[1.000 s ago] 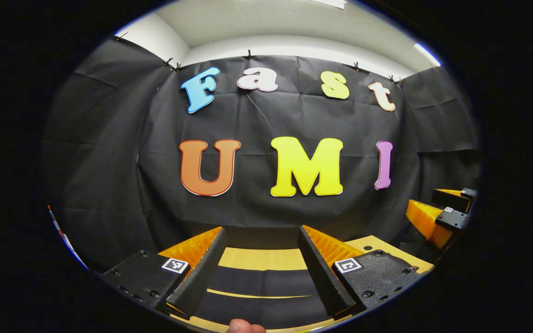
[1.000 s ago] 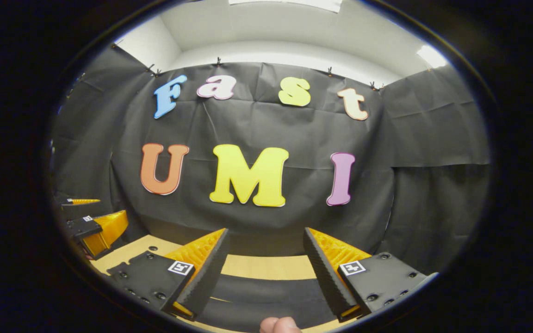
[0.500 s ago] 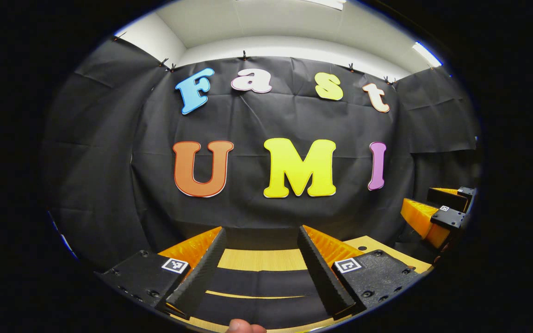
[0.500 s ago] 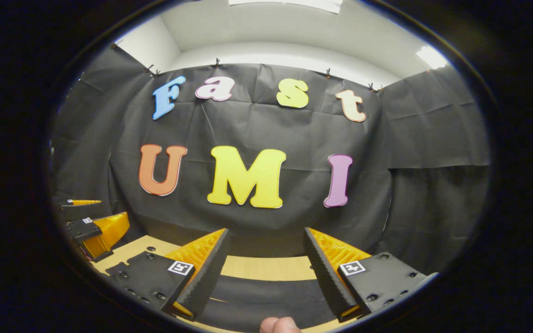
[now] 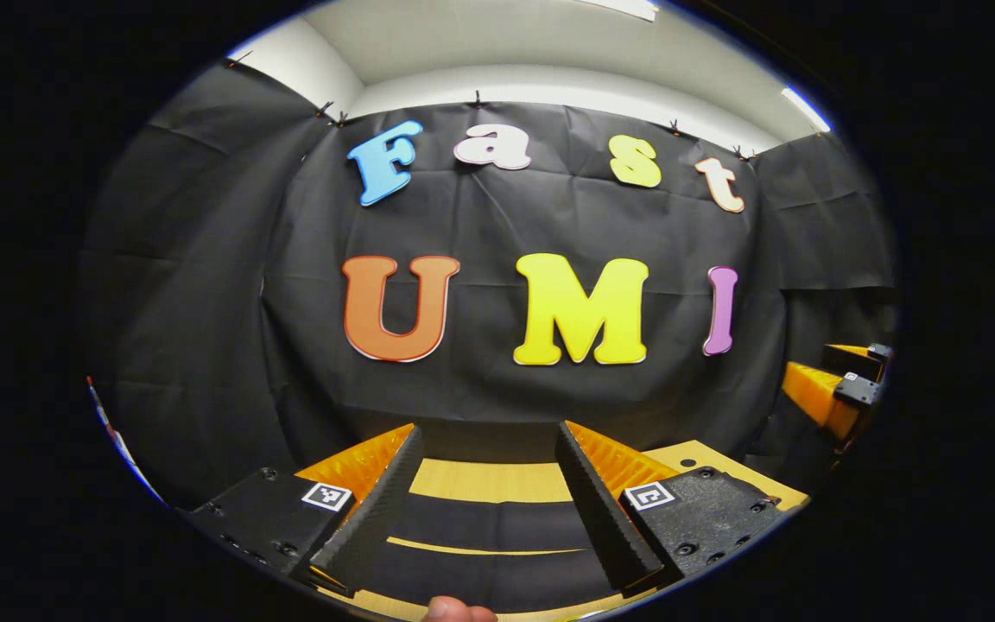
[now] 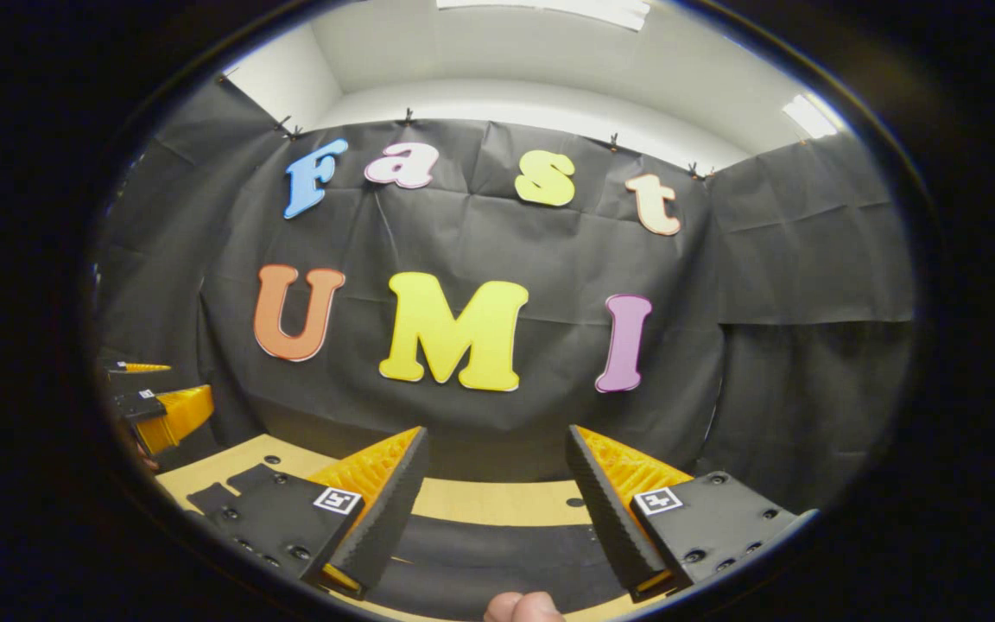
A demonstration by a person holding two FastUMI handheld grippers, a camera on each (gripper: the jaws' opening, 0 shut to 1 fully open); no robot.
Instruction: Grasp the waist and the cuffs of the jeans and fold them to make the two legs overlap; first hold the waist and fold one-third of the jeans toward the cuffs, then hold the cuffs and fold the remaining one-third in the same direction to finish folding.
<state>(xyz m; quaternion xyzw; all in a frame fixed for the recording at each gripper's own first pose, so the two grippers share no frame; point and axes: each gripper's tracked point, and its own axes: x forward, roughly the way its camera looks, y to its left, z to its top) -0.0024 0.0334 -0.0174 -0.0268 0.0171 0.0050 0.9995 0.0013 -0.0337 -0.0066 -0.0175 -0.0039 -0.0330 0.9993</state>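
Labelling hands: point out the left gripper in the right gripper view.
The left gripper is the small, farther one at the left edge; the right gripper looms at the bottom.

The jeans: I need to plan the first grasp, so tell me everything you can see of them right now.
The jeans look like dark, near-black cloth lying flat on the light wooden table, showing as bands between the fingers of the open left gripper. A thin strip of table shows between two bands, perhaps a gap between layers or legs. In the right gripper view the same dark cloth lies under the open right gripper. Neither gripper touches it. Waist and cuffs cannot be told apart.
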